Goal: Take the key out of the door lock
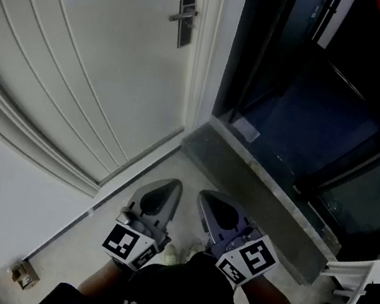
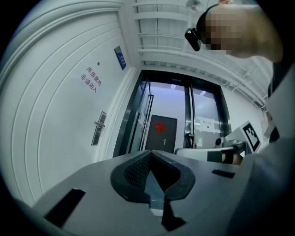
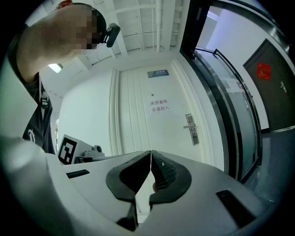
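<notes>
At bottom centre the left gripper [image 1: 168, 189] and right gripper [image 1: 207, 200] point side by side toward the door [image 1: 104, 62], jaws pressed together, empty. The door lock [image 1: 185, 14] sits top centre, well apart; its key is too small to tell.

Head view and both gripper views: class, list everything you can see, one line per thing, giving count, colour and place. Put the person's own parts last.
door: one, white, shut, left of the glass entrance
lock plate: one, dark with a silver lever, door's right edge
key: none made out, lock too small to tell
lettering: two rows, red, on the door above the lock
sign: one, blue, above the door
far door: one, dark with a red ornament, beyond the glass
threshold: one, grey, below the glass entrance
small box: one, brown, floor by the wall
left gripper: one, grey, shut, empty
right gripper: one, grey, shut, empty
</notes>
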